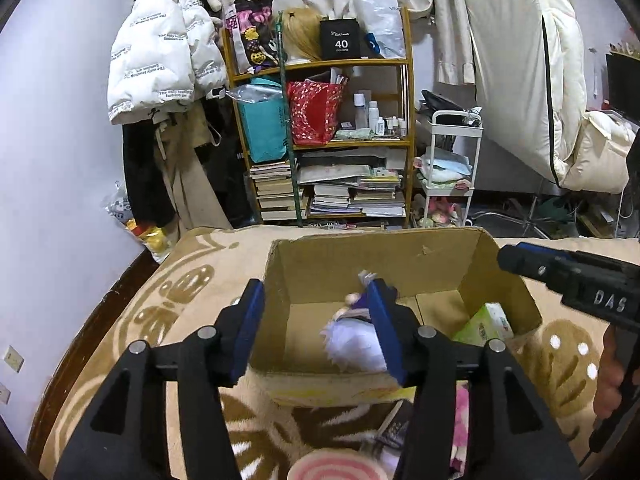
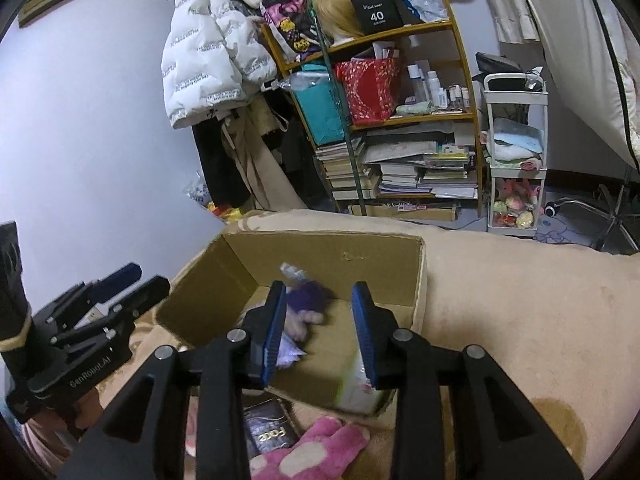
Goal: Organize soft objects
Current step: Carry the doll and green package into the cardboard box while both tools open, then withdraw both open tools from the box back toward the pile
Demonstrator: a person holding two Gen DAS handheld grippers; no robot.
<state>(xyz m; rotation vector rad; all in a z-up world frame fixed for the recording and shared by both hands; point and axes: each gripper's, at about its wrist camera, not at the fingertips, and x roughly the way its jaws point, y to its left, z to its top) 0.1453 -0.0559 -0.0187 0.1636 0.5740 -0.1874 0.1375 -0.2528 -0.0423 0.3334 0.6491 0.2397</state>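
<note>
Cardboard box (image 1: 400, 264) rim beneath spread left tongs (image 1: 320, 332) and spread right tongs (image 2: 320, 332), plush doll (image 2: 304, 308) inside.

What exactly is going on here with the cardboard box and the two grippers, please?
A person is sorting soft things into a cardboard box on a beige blanket. A purple plush doll appears blurred inside the box, beside a green tissue pack. Both the left gripper and right gripper hover open over the box, holding nothing. A pink glove lies outside, in front of it.
</note>
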